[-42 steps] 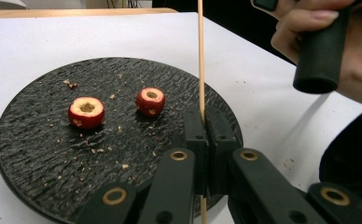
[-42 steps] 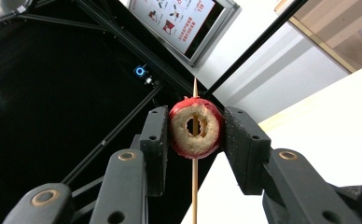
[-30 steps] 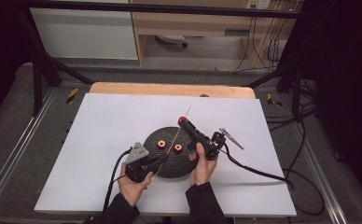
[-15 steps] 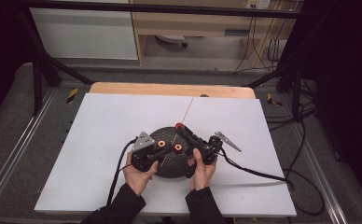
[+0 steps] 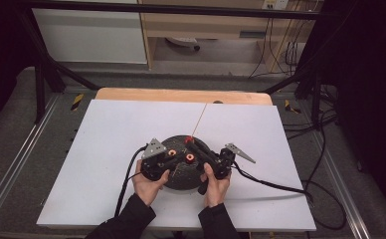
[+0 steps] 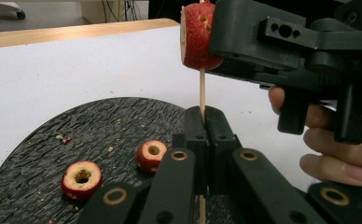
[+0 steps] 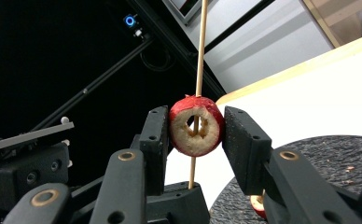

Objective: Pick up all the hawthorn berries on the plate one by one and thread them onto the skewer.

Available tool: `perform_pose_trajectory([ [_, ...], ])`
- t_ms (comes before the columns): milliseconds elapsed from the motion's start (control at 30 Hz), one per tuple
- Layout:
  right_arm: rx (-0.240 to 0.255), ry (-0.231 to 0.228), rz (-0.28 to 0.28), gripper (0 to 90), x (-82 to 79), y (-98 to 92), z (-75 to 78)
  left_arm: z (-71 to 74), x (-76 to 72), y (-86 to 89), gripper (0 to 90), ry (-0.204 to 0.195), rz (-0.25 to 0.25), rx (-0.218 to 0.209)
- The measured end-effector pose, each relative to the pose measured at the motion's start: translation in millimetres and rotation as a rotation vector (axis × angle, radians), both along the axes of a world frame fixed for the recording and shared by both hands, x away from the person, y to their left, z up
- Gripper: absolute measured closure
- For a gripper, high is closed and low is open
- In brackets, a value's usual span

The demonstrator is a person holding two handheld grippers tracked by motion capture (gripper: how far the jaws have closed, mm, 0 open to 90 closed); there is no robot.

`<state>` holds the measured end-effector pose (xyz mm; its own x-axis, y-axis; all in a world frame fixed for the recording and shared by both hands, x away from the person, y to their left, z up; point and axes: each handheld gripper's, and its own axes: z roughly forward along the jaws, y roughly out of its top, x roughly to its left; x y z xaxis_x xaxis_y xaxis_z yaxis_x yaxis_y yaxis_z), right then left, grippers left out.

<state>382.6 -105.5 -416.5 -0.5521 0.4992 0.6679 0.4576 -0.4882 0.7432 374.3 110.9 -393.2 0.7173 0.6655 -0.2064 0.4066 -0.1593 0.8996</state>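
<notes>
Stick (image 6: 201, 91) is clamped by the left tool (image 6: 202, 122), fruit ring (image 7: 196, 126) squeezed by the right tool (image 7: 197, 135); pushed crooked, the stick could get snapped.

— What carries everything?
— A wooden-edged table (image 5: 181, 94) under a white sheet (image 5: 106, 149).
— What lies on the sheet?
— A round dark slate plate (image 5: 178, 174), near its front-middle, with cables (image 5: 270, 181) trailing right of that plate.

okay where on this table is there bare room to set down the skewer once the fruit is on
The white sheet is bare left of the dark round plate, and right of it beyond the right gripper. It is crowded at the plate: both grippers, the skewer and two fruit rings.
</notes>
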Motion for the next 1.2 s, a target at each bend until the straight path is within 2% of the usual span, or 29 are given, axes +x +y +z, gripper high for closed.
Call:
perform_pose_trajectory([
  [100,-0.023,0.002,0.017,60.3,-0.5,-0.9,1.1,-1.2,-1.5,3.7,88.7,-0.004,-0.009,0.003],
  [200,-0.061,-0.013,0.014,54.2,-0.7,-3.2,3.5,-3.0,-2.9,10.0,88.7,-0.006,-0.013,0.013],
  [400,-0.163,-0.027,0.036,34.6,2.0,-11.3,11.7,-5.7,-6.4,28.0,88.7,-0.006,-0.015,0.037],
  [567,-0.273,-0.031,0.062,19.5,5.0,-18.0,15.8,-9.7,-11.5,44.6,88.7,0.0,-0.025,0.06],
  [700,-0.372,-0.018,0.111,9.1,7.5,-21.6,15.7,-12.9,-15.3,58.0,88.6,0.0,-0.048,0.087],
  [867,-0.483,-0.002,0.165,4.4,7.9,-24.6,14.0,-16.2,-21.4,75.1,88.5,-0.001,-0.06,0.131],
  [1200,-0.65,0.021,0.254,3.7,10.6,-28.5,14.5,-26.1,-34.0,105.9,88.5,0.012,-0.075,0.146],
])
